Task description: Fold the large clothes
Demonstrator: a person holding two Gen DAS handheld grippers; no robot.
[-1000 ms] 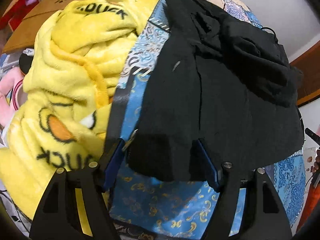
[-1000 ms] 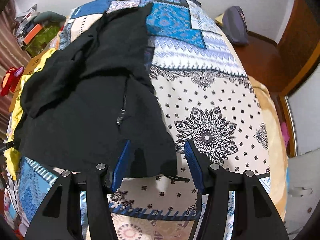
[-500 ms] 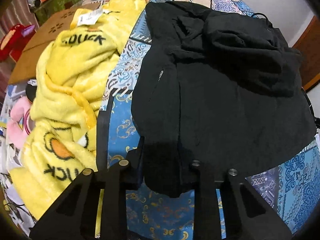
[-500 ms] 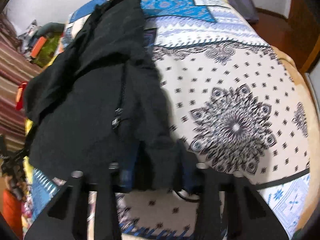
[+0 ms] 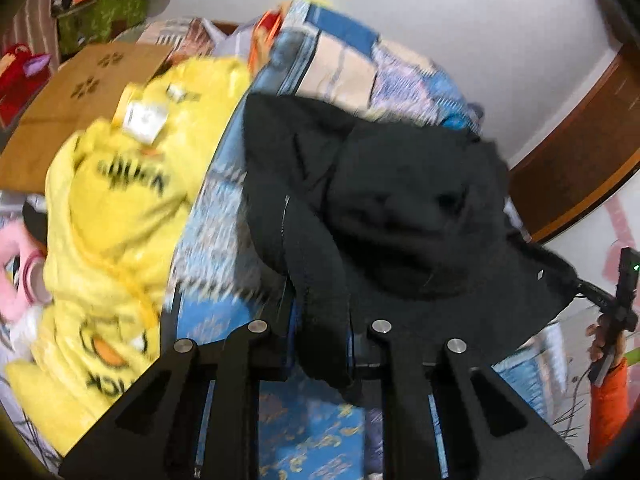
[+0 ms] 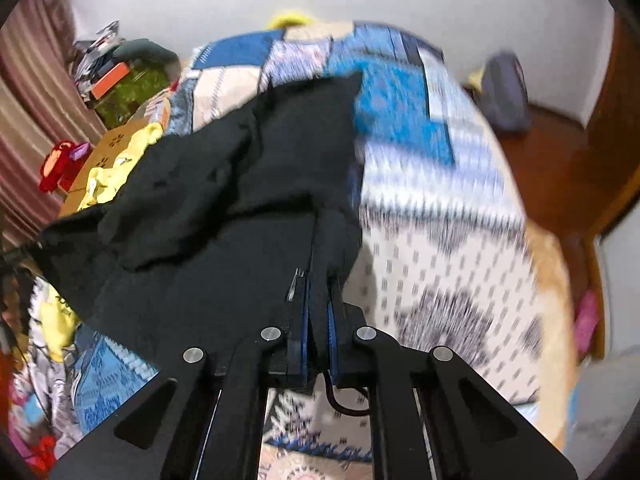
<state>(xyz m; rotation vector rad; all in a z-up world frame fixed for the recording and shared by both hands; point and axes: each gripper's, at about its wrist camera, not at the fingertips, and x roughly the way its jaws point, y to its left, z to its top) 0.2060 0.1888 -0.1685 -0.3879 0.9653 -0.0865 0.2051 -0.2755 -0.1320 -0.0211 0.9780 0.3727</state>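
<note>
Both the left gripper [image 5: 320, 328] and the right gripper [image 6: 318, 312] clamp the black jacket [image 5: 400, 208] hem, with 0 folds made yet.

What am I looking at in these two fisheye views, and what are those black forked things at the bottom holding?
Each view comes from a camera on a hand-held gripper, looking along its fingers; a person carries one in each hand. The forked black parts are the grippers. The left gripper has its jaws shut on one edge of the black garment; they have just been closing on it. The right gripper has likewise just closed its jaws and grips another edge, near the zip. The garment lies on a patterned bedspread. A yellow fleece printed with ducks lies crumpled beside it. The pictures are motion-blurred.
</note>
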